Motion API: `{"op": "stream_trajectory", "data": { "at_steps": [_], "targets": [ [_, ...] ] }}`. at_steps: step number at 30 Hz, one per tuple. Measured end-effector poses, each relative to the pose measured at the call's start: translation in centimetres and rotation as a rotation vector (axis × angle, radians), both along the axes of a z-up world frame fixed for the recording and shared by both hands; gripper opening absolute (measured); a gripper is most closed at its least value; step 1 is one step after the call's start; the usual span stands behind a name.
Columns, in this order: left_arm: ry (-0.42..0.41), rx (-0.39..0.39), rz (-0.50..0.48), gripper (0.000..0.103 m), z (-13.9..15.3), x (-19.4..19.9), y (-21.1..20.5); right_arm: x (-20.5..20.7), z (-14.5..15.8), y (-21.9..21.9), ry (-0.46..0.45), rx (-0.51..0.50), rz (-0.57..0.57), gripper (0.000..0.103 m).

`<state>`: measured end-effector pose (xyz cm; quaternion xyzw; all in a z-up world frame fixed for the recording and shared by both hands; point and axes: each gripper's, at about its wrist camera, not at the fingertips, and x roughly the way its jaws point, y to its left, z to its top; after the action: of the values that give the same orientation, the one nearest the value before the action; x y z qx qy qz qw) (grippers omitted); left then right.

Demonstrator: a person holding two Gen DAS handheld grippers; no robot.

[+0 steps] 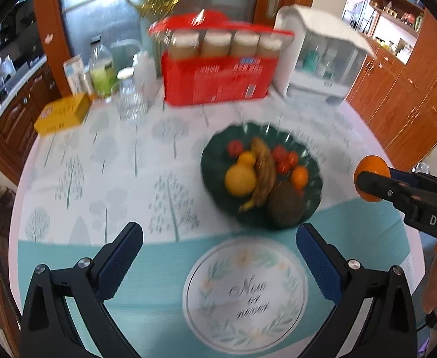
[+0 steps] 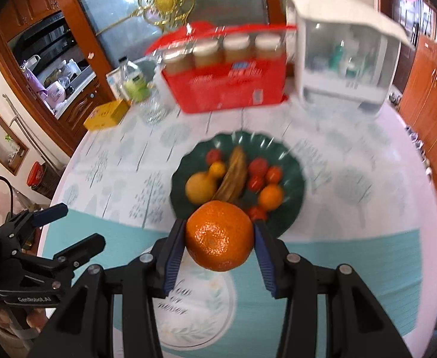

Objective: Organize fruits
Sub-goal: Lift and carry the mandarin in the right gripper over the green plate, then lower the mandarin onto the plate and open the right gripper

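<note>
A dark green scalloped plate (image 1: pixel 311 161) (image 2: pixel 293 179) sits mid-table with a yellow pear-shaped fruit (image 1: pixel 241 177), a browned banana (image 1: pixel 263 173), several small red tomatoes (image 1: pixel 279 153), a small orange (image 1: pixel 299 176) and a brown round fruit (image 1: pixel 284 204). My right gripper (image 2: pixel 220 235) is shut on a large orange (image 2: pixel 220 235), held above the plate's near edge; it shows at the right in the left wrist view (image 1: pixel 370 179). My left gripper (image 1: pixel 218 253) is open and empty, above the tablecloth in front of the plate.
At the table's back stand a red box of jars (image 1: pixel 218 71), a white plastic cabinet (image 1: pixel 323 56), bottles (image 1: pixel 102 68), a glass (image 1: pixel 132 104) and a yellow box (image 1: pixel 63 113). Wooden cupboards (image 1: pixel 403 98) stand to the right. The tablecloth has a round emblem (image 1: pixel 245 292).
</note>
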<state>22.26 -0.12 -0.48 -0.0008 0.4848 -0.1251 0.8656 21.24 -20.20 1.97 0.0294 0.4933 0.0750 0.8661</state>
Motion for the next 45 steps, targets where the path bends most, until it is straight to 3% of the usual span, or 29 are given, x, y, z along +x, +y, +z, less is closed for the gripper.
{"op": "stream_trajectory", "data": {
  "at_steps": [8,15,32,45],
  "targets": [
    [-0.082,0.013,-0.003,0.102,4.3,3.2,-3.0,4.0,3.7,-2.1,-0.056,-0.067,0.017,0.045],
    [-0.101,0.038,0.038,0.102,4.9,6.3,-4.1,7.1,2.6,-2.3,-0.043,-0.086,0.041,0.045],
    [0.076,0.052,0.102,0.102,-3.3,11.0,-3.7,11.8,-9.8,-1.8,0.200,-0.060,0.068,0.045],
    [0.157,0.074,0.096,0.102,-7.7,12.4,-3.4,12.8,-13.6,-1.2,0.304,-0.025,0.069,0.046]
  ]
}}
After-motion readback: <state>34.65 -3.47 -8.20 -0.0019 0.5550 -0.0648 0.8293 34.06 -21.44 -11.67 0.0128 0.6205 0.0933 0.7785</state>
